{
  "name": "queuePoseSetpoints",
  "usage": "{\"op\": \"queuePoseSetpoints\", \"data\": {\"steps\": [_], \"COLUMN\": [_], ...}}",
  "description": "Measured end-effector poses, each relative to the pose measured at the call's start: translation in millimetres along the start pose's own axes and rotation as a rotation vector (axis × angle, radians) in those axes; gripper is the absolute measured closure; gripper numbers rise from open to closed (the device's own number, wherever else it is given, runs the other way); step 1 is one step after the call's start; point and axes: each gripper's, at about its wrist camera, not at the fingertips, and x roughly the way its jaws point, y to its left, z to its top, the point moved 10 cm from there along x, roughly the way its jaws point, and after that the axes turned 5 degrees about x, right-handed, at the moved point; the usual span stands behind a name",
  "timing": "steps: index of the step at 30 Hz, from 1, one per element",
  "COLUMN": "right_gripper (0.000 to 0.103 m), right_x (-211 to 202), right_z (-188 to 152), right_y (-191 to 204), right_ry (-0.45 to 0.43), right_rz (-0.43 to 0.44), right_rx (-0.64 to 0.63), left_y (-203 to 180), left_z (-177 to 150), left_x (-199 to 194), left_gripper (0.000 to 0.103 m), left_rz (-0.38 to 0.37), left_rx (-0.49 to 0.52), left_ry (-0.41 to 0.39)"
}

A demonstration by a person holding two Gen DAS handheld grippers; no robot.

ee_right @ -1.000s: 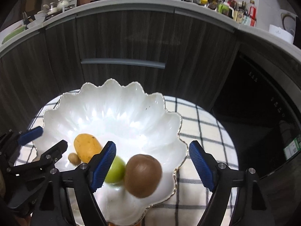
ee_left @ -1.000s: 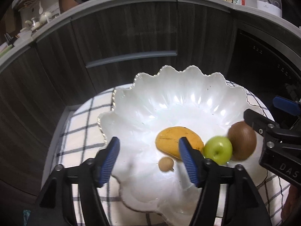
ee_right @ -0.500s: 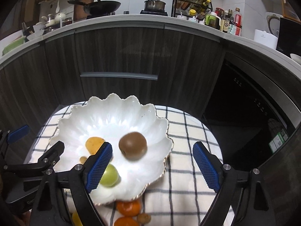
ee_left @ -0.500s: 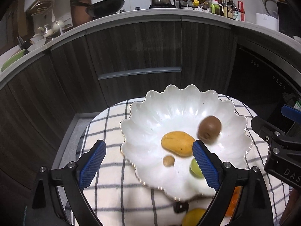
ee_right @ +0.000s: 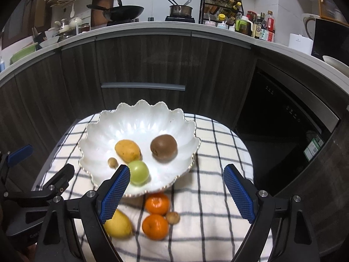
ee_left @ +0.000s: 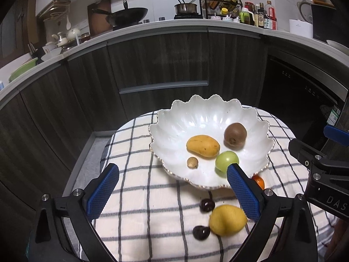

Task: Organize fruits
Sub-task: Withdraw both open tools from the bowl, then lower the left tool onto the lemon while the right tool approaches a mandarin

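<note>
A white scalloped bowl [ee_left: 174, 118] [ee_right: 104, 122] sits on a checked cloth. It holds a mango [ee_left: 202, 145] [ee_right: 127, 150], a kiwi [ee_left: 235, 135] [ee_right: 163, 146], a green apple [ee_left: 226, 160] [ee_right: 139, 172] and a small brown fruit [ee_left: 192, 162] [ee_right: 112, 162]. On the cloth in front lie a lemon [ee_left: 228, 220] [ee_right: 117, 224], two dark cherries [ee_left: 200, 232], two oranges [ee_right: 155, 223] and a small brown fruit [ee_right: 173, 217]. My left gripper [ee_left: 172, 193] and my right gripper [ee_right: 176, 190] are both open and empty, held above the cloth before the bowl.
The checked cloth [ee_left: 135, 187] [ee_right: 220, 144] covers a small round table. Dark cabinet fronts [ee_left: 161, 65] stand behind it and a dark oven [ee_right: 283, 113] at the right. The counter above carries pans and bottles.
Both grippers have pulled back and up from the bowl. The kiwi, earlier between the right fingers, lies loose in the bowl. Fruit on the cloth has come into view.
</note>
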Motion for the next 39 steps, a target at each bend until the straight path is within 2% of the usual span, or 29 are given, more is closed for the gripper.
{"op": "queuePoseSetpoints", "data": {"steps": [11,21,39], "right_gripper": [0.015,0.015,0.015], "right_x": [-6,-5,18], "right_z": [-46,-86,-107], "right_y": [-14,-34,-65], "right_ry": [0.075,0.122,0.144], "right_rz": [-0.024,-0.063,-0.118], "right_rx": [-0.001,0.007,0.045], "left_y": [-15,-36,-81], "left_z": [-33,-55,-76], "left_x": [-12,-11,28], "left_gripper": [0.001,0.001,0.001], "left_rz": [0.009,-0.017,-0.126], "left_rx": [0.032,0.064,0.127], "left_ry": [0.012,0.027,0.086]}}
